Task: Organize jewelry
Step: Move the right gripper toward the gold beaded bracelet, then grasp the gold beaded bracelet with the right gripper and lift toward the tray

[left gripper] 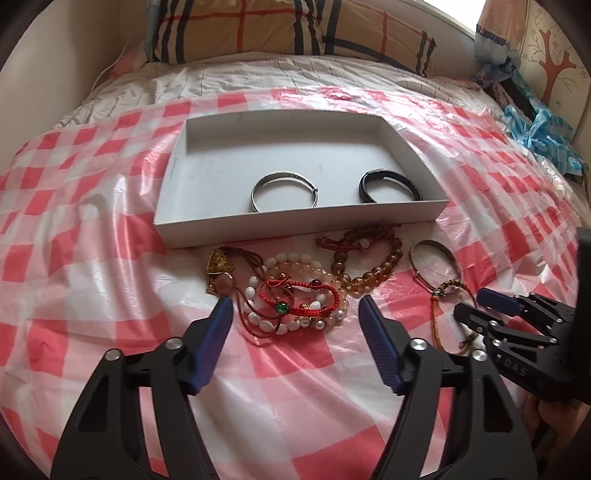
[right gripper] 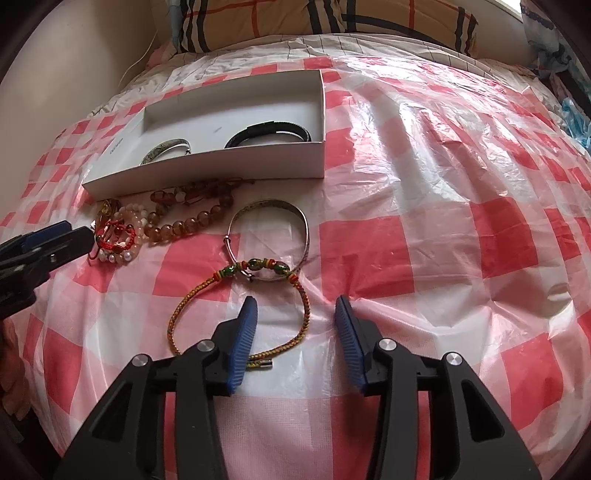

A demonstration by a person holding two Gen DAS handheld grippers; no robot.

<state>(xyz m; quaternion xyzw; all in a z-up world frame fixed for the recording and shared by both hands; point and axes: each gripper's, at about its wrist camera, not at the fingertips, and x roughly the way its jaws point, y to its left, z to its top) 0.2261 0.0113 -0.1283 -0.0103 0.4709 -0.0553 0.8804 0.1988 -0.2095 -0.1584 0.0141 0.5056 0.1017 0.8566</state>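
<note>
A white shallow box (left gripper: 173, 177) (right gripper: 207, 173) lies on the bed and holds a silver bangle (left gripper: 284, 190) (right gripper: 166, 153) and a black bracelet (left gripper: 391, 184) (right gripper: 269, 134). In front of it lies a heap: an amber pendant (left gripper: 220, 262), white bead bracelets (left gripper: 295, 291), a red cord bracelet (left gripper: 299, 299) (right gripper: 114, 232), brown bead strands (left gripper: 369, 262) (right gripper: 192, 218). A silver bangle (left gripper: 436, 258) (right gripper: 273, 236) and a braided cord bracelet (left gripper: 443, 306) (right gripper: 236, 314) lie to the right. My left gripper (left gripper: 295, 314) (right gripper: 59, 236) is open, just short of the heap. My right gripper (right gripper: 295, 314) (left gripper: 476, 304) is open over the braided bracelet.
The bed is covered with a red and white checked plastic sheet (left gripper: 110, 295) (right gripper: 443, 221). A plaid pillow (left gripper: 295, 29) (right gripper: 325, 18) lies at the head. Blue plastic and clothes (left gripper: 539, 133) sit at the far right edge.
</note>
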